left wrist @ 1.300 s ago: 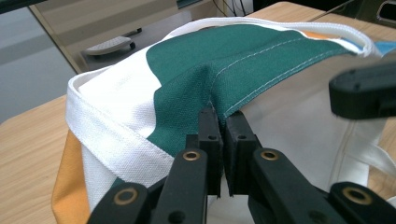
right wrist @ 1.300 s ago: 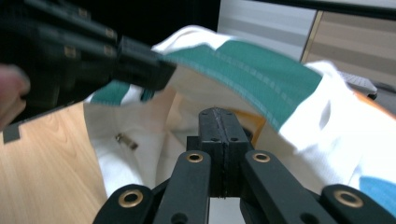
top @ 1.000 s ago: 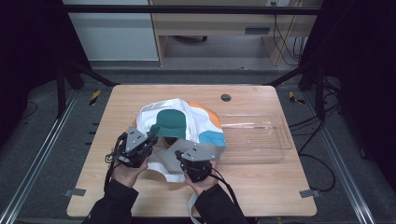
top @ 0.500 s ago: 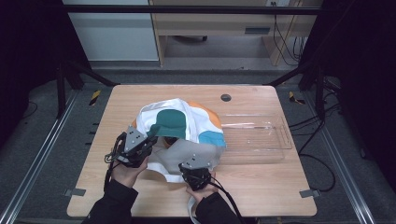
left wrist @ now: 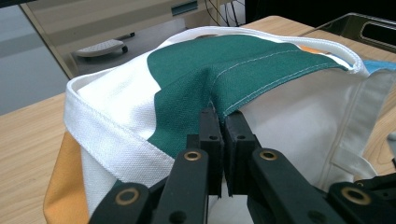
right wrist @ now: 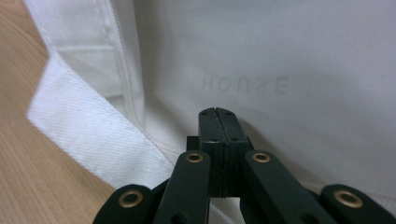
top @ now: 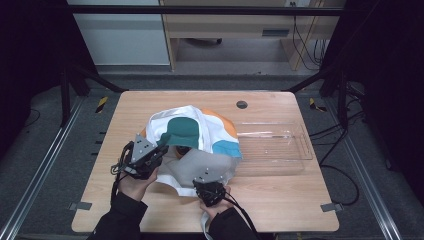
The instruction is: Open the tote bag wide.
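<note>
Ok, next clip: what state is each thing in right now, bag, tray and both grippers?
Tote bag: rumpled on the table, its mouth held up.
Left gripper: shut on the bag's green rim.
Right gripper: jaws shut, low against the bag's white cloth; cannot tell if it pinches any.
Clear tray: flat on the table, empty.

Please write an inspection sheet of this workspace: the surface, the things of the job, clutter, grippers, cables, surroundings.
Surface: wooden table, with a small dark round fitting near the far edge.
Job's things: canvas bag, white with green, orange and teal patches, lying crumpled.
Clutter: clear plastic tray, right of the bag.
Grippers: left gripper shut on the bag's green edge; right gripper shut, jaws together against white cloth.
Cables: one trails from the right gripper; more on the floor at right.
Surroundings: dark frame, grey floor, wooden desk behind.
</note>
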The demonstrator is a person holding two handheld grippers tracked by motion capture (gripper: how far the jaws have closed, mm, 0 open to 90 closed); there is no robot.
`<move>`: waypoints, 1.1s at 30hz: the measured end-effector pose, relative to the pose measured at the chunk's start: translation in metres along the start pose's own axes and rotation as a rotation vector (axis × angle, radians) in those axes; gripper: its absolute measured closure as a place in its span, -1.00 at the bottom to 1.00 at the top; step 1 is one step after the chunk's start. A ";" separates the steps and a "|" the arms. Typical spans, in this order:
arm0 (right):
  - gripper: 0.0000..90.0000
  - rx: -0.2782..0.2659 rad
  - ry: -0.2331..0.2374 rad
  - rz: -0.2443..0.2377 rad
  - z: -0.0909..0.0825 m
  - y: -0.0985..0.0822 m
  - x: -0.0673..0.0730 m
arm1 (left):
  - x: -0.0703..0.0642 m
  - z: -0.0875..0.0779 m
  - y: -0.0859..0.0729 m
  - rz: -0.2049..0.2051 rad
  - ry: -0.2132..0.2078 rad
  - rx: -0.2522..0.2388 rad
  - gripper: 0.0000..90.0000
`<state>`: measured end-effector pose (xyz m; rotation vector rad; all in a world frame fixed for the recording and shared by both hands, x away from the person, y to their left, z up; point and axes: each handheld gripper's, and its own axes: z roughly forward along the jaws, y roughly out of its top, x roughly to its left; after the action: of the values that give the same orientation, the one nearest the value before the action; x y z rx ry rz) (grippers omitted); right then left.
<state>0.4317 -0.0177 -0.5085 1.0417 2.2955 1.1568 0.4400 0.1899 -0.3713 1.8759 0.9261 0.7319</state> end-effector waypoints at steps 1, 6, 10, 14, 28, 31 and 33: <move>1.00 0.019 -0.003 0.001 0.001 -0.001 0.000 | 0.000 0.000 0.000 0.000 0.001 -0.001 0.94; 1.00 0.023 -0.009 0.003 0.001 -0.001 -0.001 | 0.000 -0.001 0.001 -0.001 -0.002 -0.004 0.94; 1.00 0.024 -0.001 0.010 0.001 -0.001 -0.002 | 0.001 -0.003 0.003 -0.001 -0.003 -0.009 0.94; 1.00 0.025 -0.005 0.005 0.001 -0.001 -0.002 | 0.002 -0.005 0.006 -0.003 -0.004 -0.017 0.94; 1.00 0.026 -0.021 -0.009 0.001 -0.001 0.001 | 0.017 -0.015 0.031 -0.051 0.005 -0.093 0.96; 1.00 0.026 -0.020 -0.009 0.001 -0.001 0.001 | 0.020 -0.017 0.039 -0.054 0.010 -0.108 0.96; 1.00 0.027 -0.020 -0.007 0.001 -0.001 0.001 | 0.021 -0.017 0.043 -0.051 0.014 -0.115 0.96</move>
<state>0.4311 -0.0167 -0.5099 1.0490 2.3037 1.1111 0.4509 0.2016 -0.3229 1.7424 0.9180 0.7527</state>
